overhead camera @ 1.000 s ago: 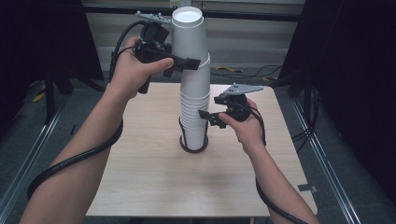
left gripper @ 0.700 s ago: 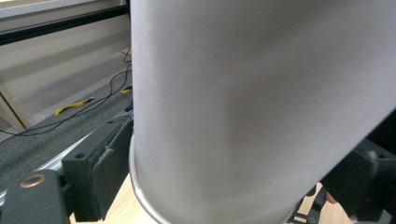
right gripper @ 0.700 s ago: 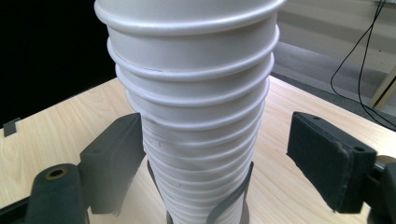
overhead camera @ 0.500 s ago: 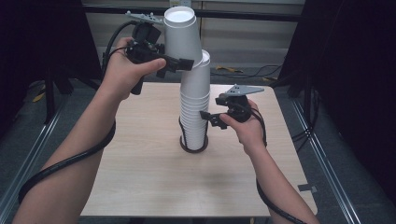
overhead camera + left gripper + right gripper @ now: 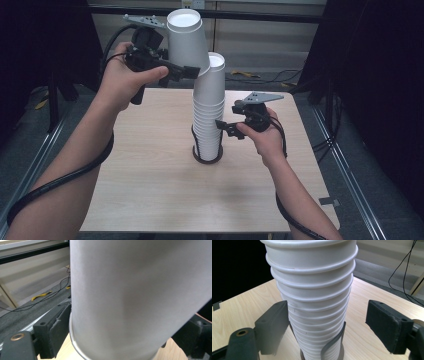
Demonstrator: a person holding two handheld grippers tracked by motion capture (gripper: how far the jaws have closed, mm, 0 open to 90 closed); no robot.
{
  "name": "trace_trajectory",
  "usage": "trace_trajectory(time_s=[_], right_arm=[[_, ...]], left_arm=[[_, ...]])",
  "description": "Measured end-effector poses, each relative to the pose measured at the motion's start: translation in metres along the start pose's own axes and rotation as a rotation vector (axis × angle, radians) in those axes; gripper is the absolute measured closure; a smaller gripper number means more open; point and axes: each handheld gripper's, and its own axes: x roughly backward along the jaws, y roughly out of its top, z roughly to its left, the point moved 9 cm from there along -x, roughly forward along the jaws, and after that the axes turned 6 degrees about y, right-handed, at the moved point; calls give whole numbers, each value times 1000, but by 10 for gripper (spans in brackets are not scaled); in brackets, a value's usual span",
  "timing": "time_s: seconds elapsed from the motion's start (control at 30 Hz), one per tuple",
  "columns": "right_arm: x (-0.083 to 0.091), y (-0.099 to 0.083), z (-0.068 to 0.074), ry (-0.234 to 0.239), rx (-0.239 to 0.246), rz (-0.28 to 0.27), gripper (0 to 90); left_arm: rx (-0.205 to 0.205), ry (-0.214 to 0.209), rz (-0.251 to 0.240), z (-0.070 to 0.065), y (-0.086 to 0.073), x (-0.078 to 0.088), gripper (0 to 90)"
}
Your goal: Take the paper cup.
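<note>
Left gripper (image 5: 192,71) clamps the top cup (image 5: 186,42), lifted off and tilted left of the stack (image 5: 207,117). Right gripper (image 5: 226,128), jaws apparently wide, flanks the stack. Lift clear before swinging away; steady the base.

The worktop (image 5: 150,200) is a pale wood-grain board with rounded corners, set on a metal frame over a grey floor (image 5: 350,150). Near its middle stands a dark ring-shaped holder (image 5: 206,159) with thin upright arms, and a tall stack of white paper cups (image 5: 207,125) rises upside down from it. A small grey tab (image 5: 326,201) lies flat near the right edge of the board.
</note>
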Motion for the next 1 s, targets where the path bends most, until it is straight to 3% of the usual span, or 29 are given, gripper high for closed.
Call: trace_trajectory(time_s=[0.2, 0.6, 1.0], right_arm=[[1, -2, 2, 1, 6, 6, 183], [3, -8, 1, 3, 5, 15, 183], [5, -16, -2, 7, 1, 24, 182]], left_arm=[[18, 3, -8, 5, -8, 9, 114], [10, -7, -7, 2, -23, 28, 114], [11, -13, 16, 0, -45, 30, 114]])
